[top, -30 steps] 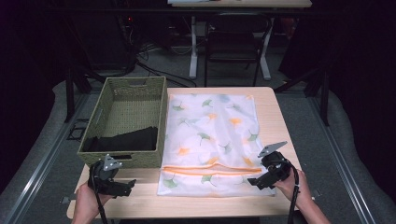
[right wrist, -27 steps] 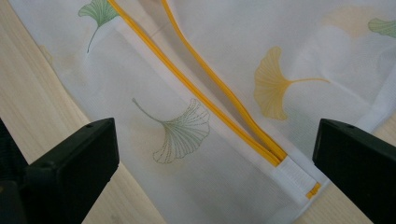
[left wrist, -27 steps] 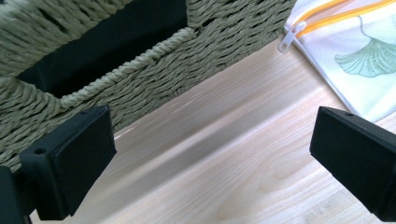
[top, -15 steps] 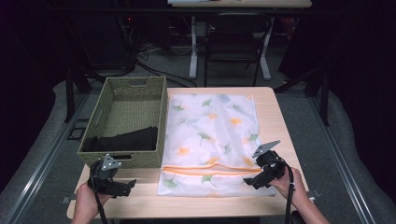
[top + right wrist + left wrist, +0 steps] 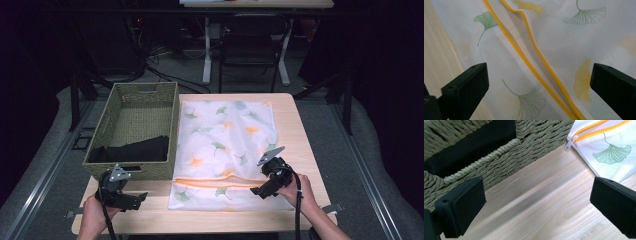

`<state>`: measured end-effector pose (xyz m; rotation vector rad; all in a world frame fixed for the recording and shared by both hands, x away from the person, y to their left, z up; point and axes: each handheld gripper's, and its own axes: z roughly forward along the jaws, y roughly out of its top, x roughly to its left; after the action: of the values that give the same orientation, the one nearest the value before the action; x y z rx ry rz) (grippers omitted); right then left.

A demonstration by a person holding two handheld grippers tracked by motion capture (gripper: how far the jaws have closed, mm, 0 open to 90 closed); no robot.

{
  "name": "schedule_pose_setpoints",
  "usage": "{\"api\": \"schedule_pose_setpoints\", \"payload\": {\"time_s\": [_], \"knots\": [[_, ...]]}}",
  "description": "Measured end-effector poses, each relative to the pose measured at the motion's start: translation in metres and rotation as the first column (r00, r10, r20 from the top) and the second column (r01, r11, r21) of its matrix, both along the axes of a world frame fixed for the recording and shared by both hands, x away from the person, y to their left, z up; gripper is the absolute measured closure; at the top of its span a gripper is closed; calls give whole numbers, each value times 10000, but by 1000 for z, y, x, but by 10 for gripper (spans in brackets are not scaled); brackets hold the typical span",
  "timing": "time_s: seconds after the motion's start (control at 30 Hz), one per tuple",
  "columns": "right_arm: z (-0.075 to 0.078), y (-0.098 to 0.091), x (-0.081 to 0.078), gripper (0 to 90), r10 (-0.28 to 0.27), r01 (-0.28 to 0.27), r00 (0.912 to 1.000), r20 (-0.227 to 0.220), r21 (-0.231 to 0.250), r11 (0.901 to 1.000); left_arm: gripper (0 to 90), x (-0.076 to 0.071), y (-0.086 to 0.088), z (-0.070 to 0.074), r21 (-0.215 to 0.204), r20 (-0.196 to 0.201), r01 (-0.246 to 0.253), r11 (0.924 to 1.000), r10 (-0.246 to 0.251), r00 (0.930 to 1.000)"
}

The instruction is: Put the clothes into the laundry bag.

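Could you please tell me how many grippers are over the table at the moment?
2. The left gripper hovers over bare wood at the table's near left, in front of the wicker basket. The right gripper is over the leaf-print bag, beside its orange zipper.

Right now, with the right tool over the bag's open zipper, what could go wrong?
1. The right tool hangs open over thin mesh bag; closing may pinch both layers, not one zipper edge.
2. The left tool is open beside the basket, off the bag, so lifting could drag it along the table.
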<state>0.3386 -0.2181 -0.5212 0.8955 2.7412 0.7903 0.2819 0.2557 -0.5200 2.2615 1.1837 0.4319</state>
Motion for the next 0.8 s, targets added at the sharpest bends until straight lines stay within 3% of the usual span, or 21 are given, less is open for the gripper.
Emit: {"api": "schedule_pose_setpoints", "payload": {"time_s": [0.37,0.8], "knots": [[-4,28,15,1,479,-481,9988,-90,-199,9986,1,0,2,-2,-107,-25,-60,9999,59,10000],[-15,59,37,0,912,-924,9956,-199,-760,9928,0,1,2,-2,-176,-94,21,9998,-22,10000]]}}
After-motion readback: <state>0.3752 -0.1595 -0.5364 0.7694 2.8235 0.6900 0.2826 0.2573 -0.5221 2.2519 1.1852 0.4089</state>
